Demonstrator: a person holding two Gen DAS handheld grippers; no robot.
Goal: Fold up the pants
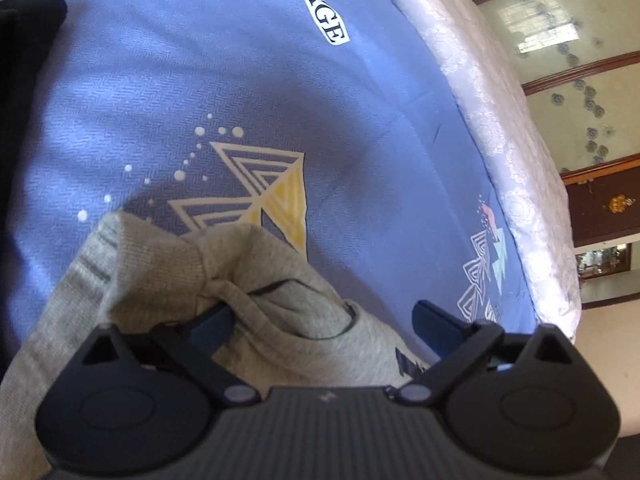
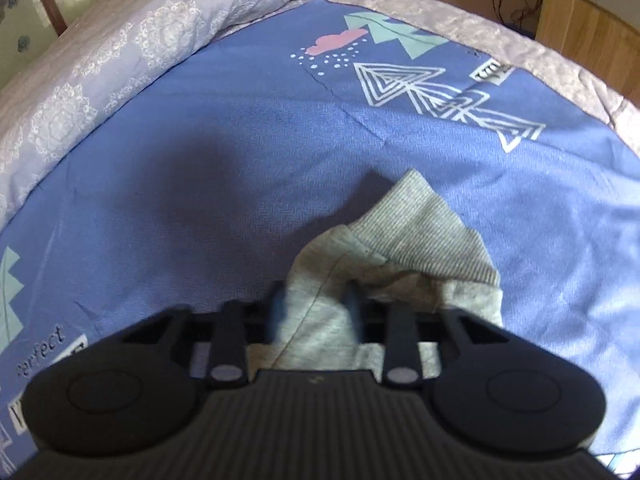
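Observation:
The grey pants [image 1: 256,280] lie bunched on a blue patterned bedsheet [image 1: 200,80]. In the left wrist view my left gripper [image 1: 320,320] is open wide, its blue fingers [image 1: 436,324] apart, with grey fabric lying between them; the left finger is partly buried in a fold. In the right wrist view my right gripper [image 2: 316,308] has its fingers close together, shut on a fold of the grey pants [image 2: 384,248] near the ribbed cuff [image 2: 424,224], which sticks forward past the fingertips.
The sheet [image 2: 240,140] is bordered by a pale floral quilt [image 2: 100,72], also along the bed edge [image 1: 500,120]. A dark cloth [image 1: 28,20] lies at far left. Wooden-framed panels [image 1: 560,60] and wooden furniture [image 2: 580,20] stand beyond the bed.

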